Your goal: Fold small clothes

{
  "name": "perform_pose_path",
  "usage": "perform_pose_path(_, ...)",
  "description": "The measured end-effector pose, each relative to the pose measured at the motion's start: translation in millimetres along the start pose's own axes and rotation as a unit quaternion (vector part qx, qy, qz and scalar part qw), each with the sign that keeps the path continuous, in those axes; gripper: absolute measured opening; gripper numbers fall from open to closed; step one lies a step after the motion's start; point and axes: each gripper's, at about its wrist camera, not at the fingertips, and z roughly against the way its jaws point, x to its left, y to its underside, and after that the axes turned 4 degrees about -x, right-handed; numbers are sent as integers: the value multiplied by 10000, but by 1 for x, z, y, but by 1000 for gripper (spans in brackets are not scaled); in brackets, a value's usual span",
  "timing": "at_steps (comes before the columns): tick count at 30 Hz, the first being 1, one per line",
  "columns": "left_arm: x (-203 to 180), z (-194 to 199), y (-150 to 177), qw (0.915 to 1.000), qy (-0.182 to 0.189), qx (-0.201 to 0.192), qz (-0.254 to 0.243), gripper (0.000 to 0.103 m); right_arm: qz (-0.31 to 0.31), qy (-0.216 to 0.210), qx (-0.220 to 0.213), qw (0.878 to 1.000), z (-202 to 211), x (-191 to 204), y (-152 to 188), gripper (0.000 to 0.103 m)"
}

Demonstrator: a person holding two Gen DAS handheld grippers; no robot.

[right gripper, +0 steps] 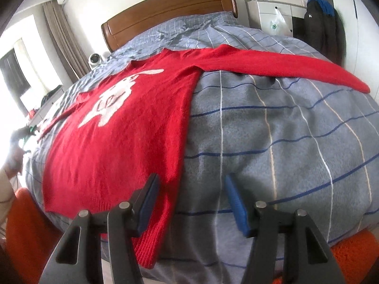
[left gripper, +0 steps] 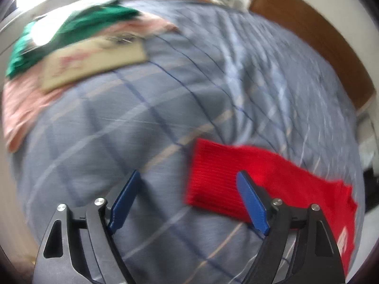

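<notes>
A red knit sweater point(right gripper: 123, 127) with a white figure on its front lies flat on the blue checked bed cover point(right gripper: 272, 142). One sleeve point(right gripper: 284, 64) stretches out to the right. My right gripper point(right gripper: 190, 185) is open and empty, just above the sweater's lower right hem. In the blurred left wrist view, the ribbed cuff of the other red sleeve point(left gripper: 225, 177) lies on the cover. My left gripper point(left gripper: 188, 177) is open and empty, its right finger point(left gripper: 251, 201) over the cuff.
A pile of folded clothes, green point(left gripper: 78, 30), pink point(left gripper: 26, 104) and cream point(left gripper: 94, 61), lies at the far left of the bed. A wooden headboard point(right gripper: 165, 9) stands at the back. A white cabinet point(right gripper: 272, 16) and hanging dark clothes point(right gripper: 324, 28) are at the right.
</notes>
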Motion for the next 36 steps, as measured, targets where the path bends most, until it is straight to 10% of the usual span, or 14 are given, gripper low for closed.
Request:
perform_pose_path(2, -16, -9, 3, 9988, -333, 92, -355, 5, 33, 46, 3, 10000, 0, 2, 1, 57)
perform_pose_path(8, -9, 2, 4, 9888, -1398, -368, -368, 3, 114, 104, -15, 9999, 2, 3, 1, 57)
perform_pose_path(19, 2, -12, 11, 9892, -1339, -352, -491, 3, 157, 123, 7, 9998, 1, 3, 2, 57)
perform_pose_path(25, 8, 16, 22, 9938, -1016, -308, -333, 17, 134, 99, -16, 9999, 2, 3, 3, 57)
perform_pose_path(28, 3, 41, 33, 9963, -724, -317, -340, 51, 32, 88, -199, 9998, 14, -2, 0, 58)
perform_pose_path(36, -72, 115, 108, 9865, 558, -234, -1525, 75, -67, 597, -750, 9954, 36, -24, -38, 75)
